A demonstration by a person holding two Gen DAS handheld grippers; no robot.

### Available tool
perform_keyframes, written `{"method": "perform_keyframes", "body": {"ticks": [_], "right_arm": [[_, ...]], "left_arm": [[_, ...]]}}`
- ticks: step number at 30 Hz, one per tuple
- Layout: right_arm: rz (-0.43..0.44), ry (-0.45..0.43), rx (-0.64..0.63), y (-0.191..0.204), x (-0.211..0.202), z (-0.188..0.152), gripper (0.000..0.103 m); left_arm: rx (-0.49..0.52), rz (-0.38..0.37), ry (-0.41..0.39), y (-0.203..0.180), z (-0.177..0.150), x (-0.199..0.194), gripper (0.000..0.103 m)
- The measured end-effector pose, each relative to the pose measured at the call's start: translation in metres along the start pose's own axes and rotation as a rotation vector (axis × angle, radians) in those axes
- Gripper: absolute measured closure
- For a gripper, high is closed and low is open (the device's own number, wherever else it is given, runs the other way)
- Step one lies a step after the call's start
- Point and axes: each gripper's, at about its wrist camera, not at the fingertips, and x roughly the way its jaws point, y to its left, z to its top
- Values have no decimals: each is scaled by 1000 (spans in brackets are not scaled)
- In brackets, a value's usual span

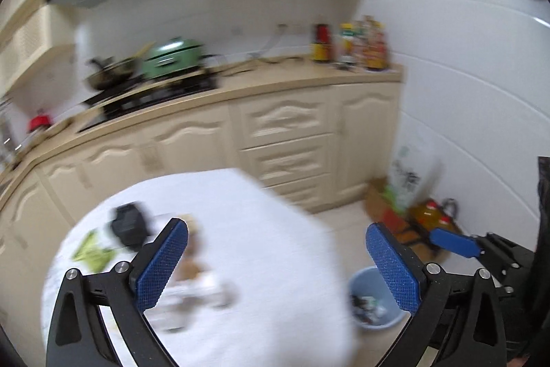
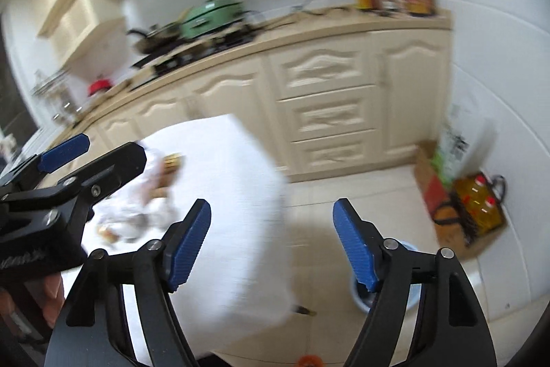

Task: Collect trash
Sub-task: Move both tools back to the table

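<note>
A white-covered table (image 1: 261, 229) holds trash: a black crumpled wrapper (image 1: 129, 224), a green wrapper (image 1: 91, 251), and crumpled white and brown wrappers (image 1: 196, 284). A light blue bin (image 1: 373, 301) with trash inside stands on the floor right of the table. My left gripper (image 1: 276, 260) is open and empty above the table's right part. My right gripper (image 2: 271, 246) is open and empty above the table's right edge (image 2: 247, 229) and the floor, with the bin (image 2: 409, 246) behind its right finger. The left gripper (image 2: 65, 153) shows at the left of the right wrist view. Both views are blurred.
Cream kitchen cabinets (image 1: 285, 140) run behind the table, with a stove, wok and green pot (image 1: 172, 57) and bottles (image 1: 357, 45) on the counter. A cardboard box with oil bottles (image 2: 471, 205) and a bag sit on the floor by the right wall.
</note>
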Motion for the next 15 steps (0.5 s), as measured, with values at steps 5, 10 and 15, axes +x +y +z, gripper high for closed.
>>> {"method": "perform_keyframes", "body": {"ticks": [5, 10, 15], "right_arm": [[80, 69, -80, 71, 38, -7, 27], [114, 138, -139, 115, 76, -19, 27], [99, 207, -165, 134, 110, -30, 27]], "left_arm": [[-74, 101, 27, 84, -25, -6, 1], [-128, 190, 102, 154, -63, -2, 1], [-170, 132, 208, 182, -100, 8, 2]]}}
